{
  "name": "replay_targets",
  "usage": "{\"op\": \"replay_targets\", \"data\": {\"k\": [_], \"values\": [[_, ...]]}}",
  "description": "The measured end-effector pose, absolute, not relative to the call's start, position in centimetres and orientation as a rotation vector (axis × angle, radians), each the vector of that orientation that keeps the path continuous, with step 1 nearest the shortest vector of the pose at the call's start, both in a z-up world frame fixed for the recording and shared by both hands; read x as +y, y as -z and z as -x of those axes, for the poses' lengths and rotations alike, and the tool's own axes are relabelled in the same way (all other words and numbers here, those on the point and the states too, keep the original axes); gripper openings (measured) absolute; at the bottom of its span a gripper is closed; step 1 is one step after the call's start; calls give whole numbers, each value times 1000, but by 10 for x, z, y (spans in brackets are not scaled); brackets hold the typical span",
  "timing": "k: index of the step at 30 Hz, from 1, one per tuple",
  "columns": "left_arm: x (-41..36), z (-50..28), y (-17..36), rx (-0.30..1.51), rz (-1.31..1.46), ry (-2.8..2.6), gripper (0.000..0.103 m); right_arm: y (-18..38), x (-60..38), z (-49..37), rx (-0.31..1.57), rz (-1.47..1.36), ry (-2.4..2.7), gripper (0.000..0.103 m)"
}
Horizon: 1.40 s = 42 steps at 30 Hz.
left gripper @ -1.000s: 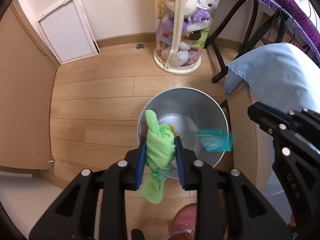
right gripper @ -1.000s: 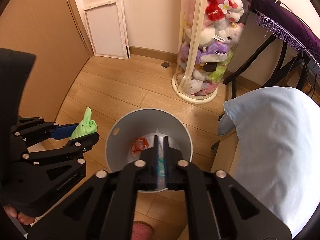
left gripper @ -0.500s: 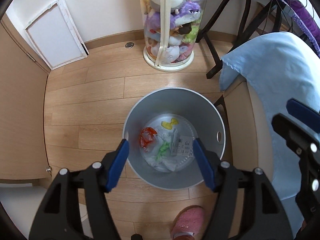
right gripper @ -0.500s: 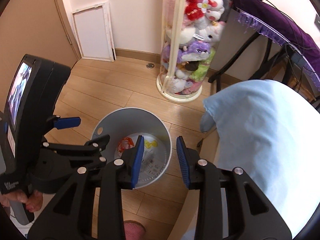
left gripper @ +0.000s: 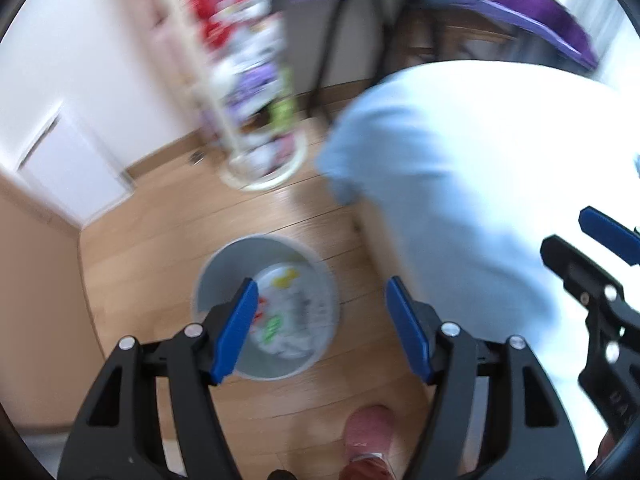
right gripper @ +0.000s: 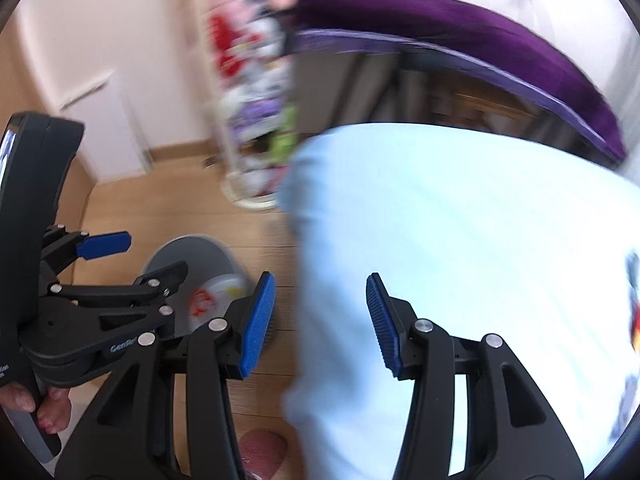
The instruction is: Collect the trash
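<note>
My left gripper [left gripper: 320, 328] stands wide and empty above the round grey metal bin [left gripper: 208, 280], its trash [left gripper: 288, 320] already inside. My right gripper [right gripper: 320, 320], jaws opening with nothing between them, faces the pale blue bedding [right gripper: 460, 220], probably seeking more litter.

Place: a home bedroom.
Floor: light wood planks [left gripper: 152, 248].
Bed: pale blue bedding [left gripper: 460, 184] at 3 o'clock.
Toys: tall clear tube of plush animals [left gripper: 248, 80] at 11 o'clock.
Bin: grey wastebasket [left gripper: 266, 308] near centre.

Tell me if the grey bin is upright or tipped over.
Upright: the grey bin stands on the wooden floor, mouth up, trash lying on its bottom.
</note>
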State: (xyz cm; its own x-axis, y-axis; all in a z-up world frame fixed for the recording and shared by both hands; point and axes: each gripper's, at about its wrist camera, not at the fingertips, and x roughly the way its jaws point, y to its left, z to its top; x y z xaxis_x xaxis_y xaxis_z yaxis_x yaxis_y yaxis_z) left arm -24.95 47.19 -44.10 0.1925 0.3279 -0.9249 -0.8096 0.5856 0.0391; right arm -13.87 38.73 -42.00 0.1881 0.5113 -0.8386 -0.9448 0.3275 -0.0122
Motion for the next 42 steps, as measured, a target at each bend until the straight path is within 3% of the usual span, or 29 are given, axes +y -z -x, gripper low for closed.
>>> {"op": "replay_targets", "data": {"k": [9,19,22,24,28,33,42], "values": [[361,98,388,1090,326,-551,67,358,212,-3,845,440,-712,46],[196,-47,353,1056,187,-281,67,348,12,-106,850,329,-416,46],[156,-78,353,1052,176,-237,67,358,-25,-122,859,328,-397,50],[139,-94,357,1054,161,-212,67,369,-40,-132,861,329,-396,57],[112,-119,374,1080,129,-179,67,397,-46,-146,877,336,-416,59],[105,-134,400,1175,97,-153,67,429,-31,-168,887,366,-436,73],[114,-160,431,1230,59,-138,67,472,-20,-195,924,402,-477,75]]}}
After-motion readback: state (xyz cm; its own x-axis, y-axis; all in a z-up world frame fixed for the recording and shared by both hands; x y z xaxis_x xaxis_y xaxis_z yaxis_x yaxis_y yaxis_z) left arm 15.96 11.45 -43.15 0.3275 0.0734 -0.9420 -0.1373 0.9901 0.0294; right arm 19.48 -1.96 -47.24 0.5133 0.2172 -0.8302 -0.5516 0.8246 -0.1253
